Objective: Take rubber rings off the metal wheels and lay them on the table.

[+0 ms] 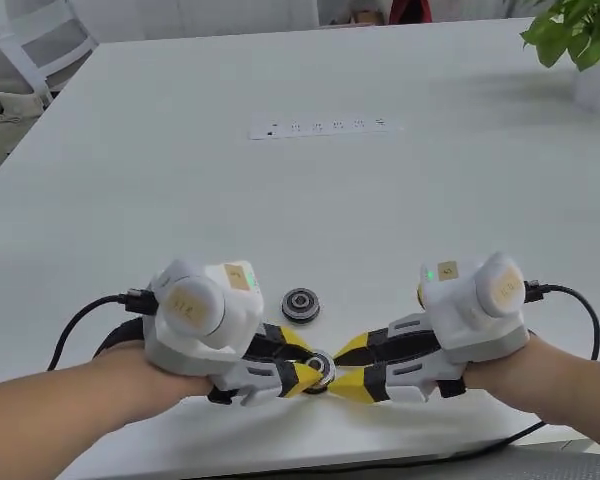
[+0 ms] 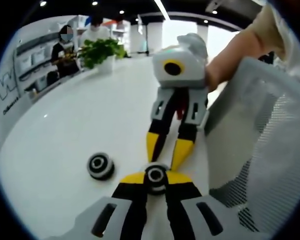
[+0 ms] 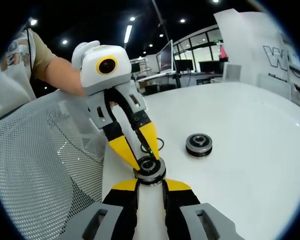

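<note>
A metal wheel (image 1: pixel 320 366) with a dark rubber ring is held just above the table's front edge, where both grippers' yellow tips meet. My left gripper (image 1: pixel 305 378) comes in from the left and is shut on it; in the left gripper view the wheel (image 2: pixel 156 176) sits between that gripper's (image 2: pixel 156 179) tips. My right gripper (image 1: pixel 338 378) comes in from the right and grips the same wheel (image 3: pixel 150 170) at its (image 3: pixel 151 186) tips. A second wheel (image 1: pixel 301 304) with its black ring lies flat on the table just beyond.
The white table (image 1: pixel 380 200) stretches far ahead, with a power strip (image 1: pixel 320 128) in its middle. A potted plant (image 1: pixel 580 35) stands at the back right. A mesh chair (image 3: pixel 35 165) is close behind the front edge, and another chair (image 1: pixel 20 50) is at the far left.
</note>
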Tool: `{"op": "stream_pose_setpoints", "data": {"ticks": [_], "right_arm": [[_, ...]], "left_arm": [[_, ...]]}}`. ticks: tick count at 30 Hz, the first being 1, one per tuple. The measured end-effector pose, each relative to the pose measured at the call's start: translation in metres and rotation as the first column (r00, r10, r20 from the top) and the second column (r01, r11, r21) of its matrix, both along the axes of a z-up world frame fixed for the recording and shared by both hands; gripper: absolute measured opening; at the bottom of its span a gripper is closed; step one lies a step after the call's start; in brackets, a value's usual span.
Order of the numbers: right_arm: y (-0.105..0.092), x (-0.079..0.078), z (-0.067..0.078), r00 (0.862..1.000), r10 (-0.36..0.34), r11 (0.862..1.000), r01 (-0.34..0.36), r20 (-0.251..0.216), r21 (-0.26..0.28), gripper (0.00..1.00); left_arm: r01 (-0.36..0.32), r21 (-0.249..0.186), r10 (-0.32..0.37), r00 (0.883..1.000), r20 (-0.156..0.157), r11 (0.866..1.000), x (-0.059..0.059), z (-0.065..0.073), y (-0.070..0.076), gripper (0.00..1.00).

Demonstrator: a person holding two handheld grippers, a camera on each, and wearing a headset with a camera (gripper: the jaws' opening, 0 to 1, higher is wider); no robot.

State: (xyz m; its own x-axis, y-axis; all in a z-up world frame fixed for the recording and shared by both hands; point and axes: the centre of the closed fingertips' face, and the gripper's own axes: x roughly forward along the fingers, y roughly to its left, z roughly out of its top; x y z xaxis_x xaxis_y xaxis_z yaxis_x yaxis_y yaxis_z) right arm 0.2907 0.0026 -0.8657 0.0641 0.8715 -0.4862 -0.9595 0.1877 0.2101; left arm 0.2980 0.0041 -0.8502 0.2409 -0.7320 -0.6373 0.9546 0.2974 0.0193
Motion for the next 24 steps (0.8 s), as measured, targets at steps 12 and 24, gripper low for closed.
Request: {"op": "stream_pose_setpoints", "data": {"ticks": [12,24], "right_arm": [[-0.0017,0.0002,-0.0005,1.000,-0.011,1.000,0.011,0.000,-0.012,0.14],[-0.0043,-0.0005,0.0006,1.000,-0.014,1.000,0.014,0.006,-0.015,0.04]], "left_arm": [[-0.029,-0.019,0.029,1.000,0.004,0.999,0.0016,-0.0001,0.0010,0.14],[-0.036,-0.018,0.036,0.999,0.017,0.999,0.0007,0.0004,0.0011,0.14]]}}
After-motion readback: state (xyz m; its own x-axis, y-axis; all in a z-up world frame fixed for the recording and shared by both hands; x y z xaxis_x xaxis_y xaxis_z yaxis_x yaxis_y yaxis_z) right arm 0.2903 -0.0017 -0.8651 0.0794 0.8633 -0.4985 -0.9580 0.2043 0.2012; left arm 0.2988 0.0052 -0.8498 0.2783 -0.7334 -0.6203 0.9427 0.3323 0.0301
